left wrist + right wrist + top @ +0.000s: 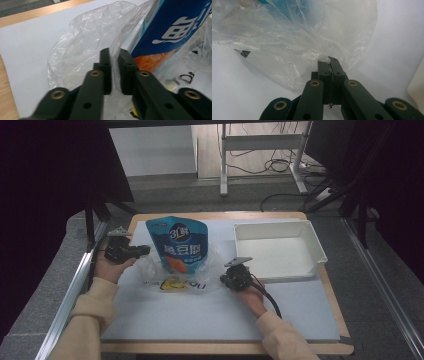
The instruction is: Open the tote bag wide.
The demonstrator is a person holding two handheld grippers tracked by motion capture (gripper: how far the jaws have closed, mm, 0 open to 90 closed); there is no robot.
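The clear plastic bag (192,270) is lying on the white mat of the counter (210,320), toward its far left part, with a blue snack pouch (178,242) standing up inside it. The left tongs (114,60) are pinching a fold of the bag's film at its left side, near the left edge of the counter; their jaws are nearly together, with only a thin layer of plastic showing in the narrow gap. The right tongs (329,65) are clamped tight on the bag's right edge, a crumple of film caught between the pads, close to the middle of the counter. A white tray (305,245) is sitting toward the far right corner, just beside the right tongs, apart from the bag
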